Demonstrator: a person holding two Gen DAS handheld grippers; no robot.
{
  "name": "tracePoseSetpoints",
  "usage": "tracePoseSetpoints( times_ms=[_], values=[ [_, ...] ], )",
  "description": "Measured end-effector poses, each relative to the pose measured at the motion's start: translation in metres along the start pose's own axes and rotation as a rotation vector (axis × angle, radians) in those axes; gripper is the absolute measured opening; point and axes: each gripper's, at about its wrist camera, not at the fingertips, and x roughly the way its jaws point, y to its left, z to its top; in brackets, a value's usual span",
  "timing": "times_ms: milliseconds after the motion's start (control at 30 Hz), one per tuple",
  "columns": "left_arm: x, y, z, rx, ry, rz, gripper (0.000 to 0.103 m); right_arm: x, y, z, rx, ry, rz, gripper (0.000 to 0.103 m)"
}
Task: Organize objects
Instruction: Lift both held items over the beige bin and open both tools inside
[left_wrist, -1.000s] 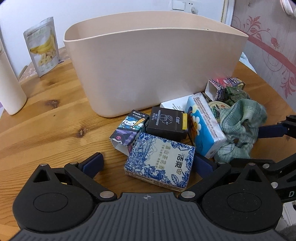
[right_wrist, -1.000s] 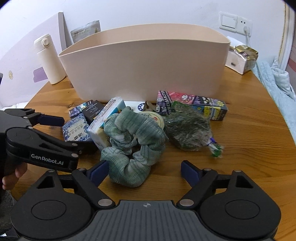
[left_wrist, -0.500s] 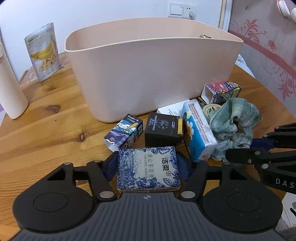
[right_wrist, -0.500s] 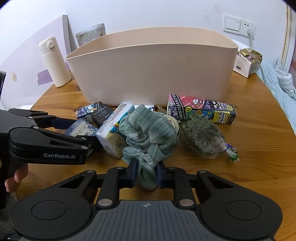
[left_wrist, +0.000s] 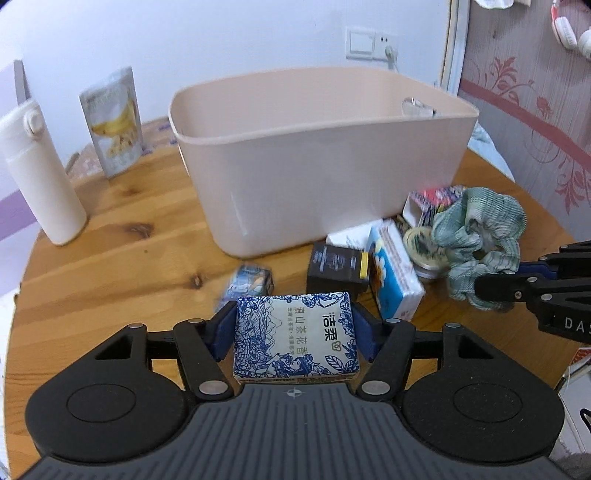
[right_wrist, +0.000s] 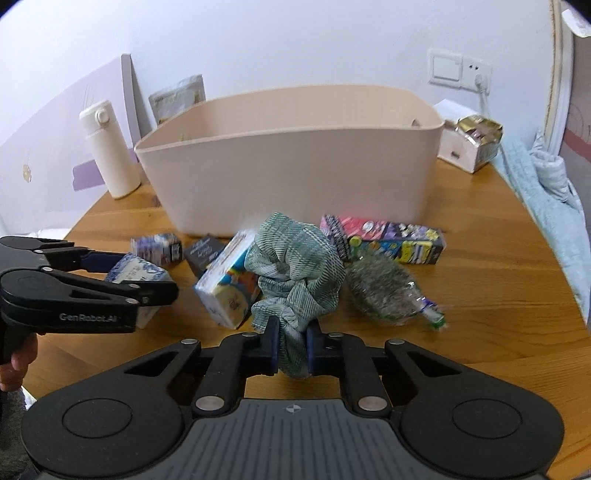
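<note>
Tissue pack (left_wrist: 296, 338), blue and white, sits clamped between the blue pads of the left gripper (left_wrist: 295, 334), lifted clear of the wooden table (left_wrist: 122, 266). Ahead of that claw stands the beige bin (left_wrist: 321, 173); just beyond its fingertips lie a small cartoon carton (left_wrist: 248, 283), a black box (left_wrist: 335, 268) and a floral tissue pack (left_wrist: 394, 266). Off to its right, the right gripper (right_wrist: 291, 345) is pinched tight on the green scrunchie (right_wrist: 295, 266), which bunches above its pads. Right of this claw lie a steel scourer in wrap (right_wrist: 384, 291) and a colourful long carton (right_wrist: 384, 239). A white flask (left_wrist: 37, 173) stands far left of the left claw.
</note>
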Motion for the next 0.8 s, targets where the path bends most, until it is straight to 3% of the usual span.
tracePoseSetpoints(
  times_ms=[367,800],
  values=[
    [-0.047,-0.002,0.032,-0.014,-0.125,-0.011,0.065,-0.038,-0.022,0.016,0.037,-0.111,-0.067,0.013],
    [-0.055,0.006,0.082,-0.031,-0.222,0.018,0.065,-0.058,-0.029,0.055,0.003,-0.212,-0.134,0.013]
  ],
)
